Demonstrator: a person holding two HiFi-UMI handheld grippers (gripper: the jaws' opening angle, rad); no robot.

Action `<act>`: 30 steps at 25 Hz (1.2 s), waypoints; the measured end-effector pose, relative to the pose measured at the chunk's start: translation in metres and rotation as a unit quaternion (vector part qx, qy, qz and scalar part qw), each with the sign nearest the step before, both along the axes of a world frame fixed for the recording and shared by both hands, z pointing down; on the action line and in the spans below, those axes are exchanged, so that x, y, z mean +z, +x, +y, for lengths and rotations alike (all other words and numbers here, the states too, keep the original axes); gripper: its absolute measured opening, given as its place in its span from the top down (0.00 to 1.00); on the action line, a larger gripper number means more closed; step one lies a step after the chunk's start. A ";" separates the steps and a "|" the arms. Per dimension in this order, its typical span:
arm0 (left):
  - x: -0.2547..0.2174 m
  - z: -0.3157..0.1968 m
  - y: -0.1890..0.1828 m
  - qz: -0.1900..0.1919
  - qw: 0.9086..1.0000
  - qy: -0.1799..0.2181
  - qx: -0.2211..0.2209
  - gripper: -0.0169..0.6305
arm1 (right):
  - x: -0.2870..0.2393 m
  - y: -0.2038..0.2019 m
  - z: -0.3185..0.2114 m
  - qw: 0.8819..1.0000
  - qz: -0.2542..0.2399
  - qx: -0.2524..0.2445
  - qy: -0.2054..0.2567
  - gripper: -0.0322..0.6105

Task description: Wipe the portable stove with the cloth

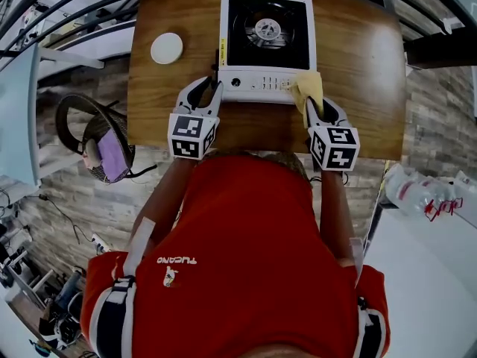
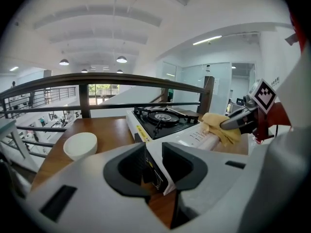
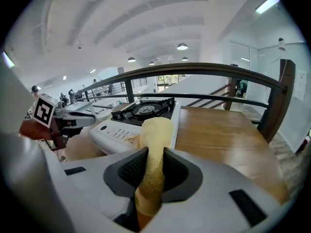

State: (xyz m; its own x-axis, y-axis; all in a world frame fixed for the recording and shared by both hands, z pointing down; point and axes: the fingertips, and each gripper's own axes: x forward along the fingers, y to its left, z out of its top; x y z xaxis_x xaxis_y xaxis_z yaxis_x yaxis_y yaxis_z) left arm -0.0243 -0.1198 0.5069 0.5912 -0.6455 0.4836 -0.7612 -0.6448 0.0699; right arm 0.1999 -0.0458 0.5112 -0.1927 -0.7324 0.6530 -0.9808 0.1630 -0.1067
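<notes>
The white portable stove (image 1: 268, 32) with a black burner top stands at the far middle of the wooden table (image 1: 358, 73). A yellow cloth (image 1: 308, 88) lies on the stove's near right corner, over the control panel. My right gripper (image 1: 316, 107) is shut on that cloth (image 3: 155, 135), which runs up between its jaws (image 3: 154, 171). My left gripper (image 1: 210, 88) is at the stove's near left corner. Its jaws (image 2: 153, 161) stand open with the stove's corner (image 2: 165, 120) between them. The cloth (image 2: 218, 125) and the right gripper (image 2: 238, 121) also show in the left gripper view.
A white bowl (image 1: 166, 48) sits on the table left of the stove (image 2: 80, 144). A dark railing runs behind the table's far edge. Beside the table on the left, a round dark wire object (image 1: 104, 144) stands on the floor. Plastic-wrapped bottles (image 1: 417, 192) lie at the right.
</notes>
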 end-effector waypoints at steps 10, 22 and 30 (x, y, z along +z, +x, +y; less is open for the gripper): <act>0.023 -0.001 0.006 0.009 0.994 -0.110 0.003 0.73 | 0.000 0.017 -0.003 0.999 -0.008 0.035 0.007 0.81; 0.023 0.000 0.010 0.002 0.993 -0.117 0.018 0.76 | 0.001 0.032 -0.027 0.997 -0.030 0.073 0.010 0.81; 0.021 0.002 0.011 0.000 0.993 -0.120 0.019 0.79 | 0.000 0.041 -0.057 0.997 -0.014 0.079 0.017 0.81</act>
State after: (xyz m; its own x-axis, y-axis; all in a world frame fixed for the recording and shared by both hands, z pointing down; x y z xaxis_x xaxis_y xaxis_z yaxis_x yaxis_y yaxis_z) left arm -0.0134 -0.1178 0.5282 0.6120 -0.4897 0.6210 -0.7372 -0.6375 0.2239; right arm 0.2409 -0.1026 0.5112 -0.0908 -0.7761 0.6240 -0.9913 0.0105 -0.1312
